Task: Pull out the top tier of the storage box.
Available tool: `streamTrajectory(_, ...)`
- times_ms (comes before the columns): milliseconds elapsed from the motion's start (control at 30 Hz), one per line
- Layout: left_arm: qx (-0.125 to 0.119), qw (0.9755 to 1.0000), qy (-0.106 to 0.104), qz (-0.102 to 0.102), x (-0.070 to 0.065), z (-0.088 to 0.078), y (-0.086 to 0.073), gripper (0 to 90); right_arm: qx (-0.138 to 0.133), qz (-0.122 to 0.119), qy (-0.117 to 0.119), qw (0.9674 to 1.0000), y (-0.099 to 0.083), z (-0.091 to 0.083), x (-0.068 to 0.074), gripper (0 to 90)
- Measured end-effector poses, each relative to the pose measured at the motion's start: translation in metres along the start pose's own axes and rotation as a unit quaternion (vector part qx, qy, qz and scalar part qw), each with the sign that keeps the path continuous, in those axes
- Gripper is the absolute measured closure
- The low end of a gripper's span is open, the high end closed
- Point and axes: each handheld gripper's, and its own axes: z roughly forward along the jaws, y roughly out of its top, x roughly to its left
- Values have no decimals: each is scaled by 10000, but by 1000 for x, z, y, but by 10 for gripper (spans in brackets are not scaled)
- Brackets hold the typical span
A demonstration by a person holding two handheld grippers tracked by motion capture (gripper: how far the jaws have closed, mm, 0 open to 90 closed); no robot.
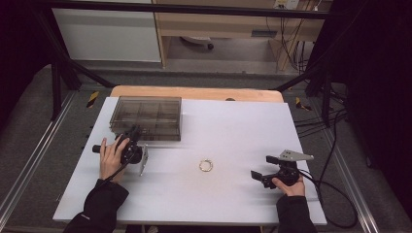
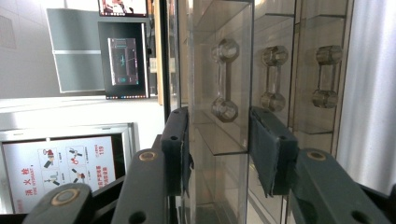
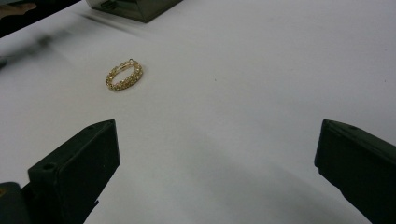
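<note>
Clear plastic organiser box (image 1: 146, 118) sits at the far left of the white table (image 1: 233, 131), its long axis running left to right, smoky lid lying flat on top; in the left gripper view its front wall (image 2: 224, 93) fills the gap between the jaws, with moulded dumbbell-shaped catches (image 2: 225, 79) visible through the plastic.

Left gripper (image 1: 132, 138) is right at the box's near edge, pointing away from the person; jaws partly apart, straddling a clear wall or lid edge; pads (image 2: 271, 149) look close to the plastic, but whether they press on it I cannot tell; so a grip is not confirmed.

Gold beaded bracelet (image 1: 206, 165) lies as a flat loop mid-table, well apart from the box, between the two hands; in the right gripper view it lies ahead and to the left of the jaws (image 3: 123, 75).

Right gripper (image 1: 262, 175) rests near the table's near right edge, jaws spread wide with nothing between them, aimed leftward toward the bracelet.

Judgement: the left hand is the one placed for the box, likely opening the lid; the right is nearer the bracelet and must travel left and forward to reach it.
</note>
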Motion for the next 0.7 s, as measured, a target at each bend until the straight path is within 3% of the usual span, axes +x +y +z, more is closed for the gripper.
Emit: streamTrajectory(700, -28, 10000, -44, 25, -1, -8, 0, 602, 4, 6, -5, 10000, 0, 0, 0, 7)
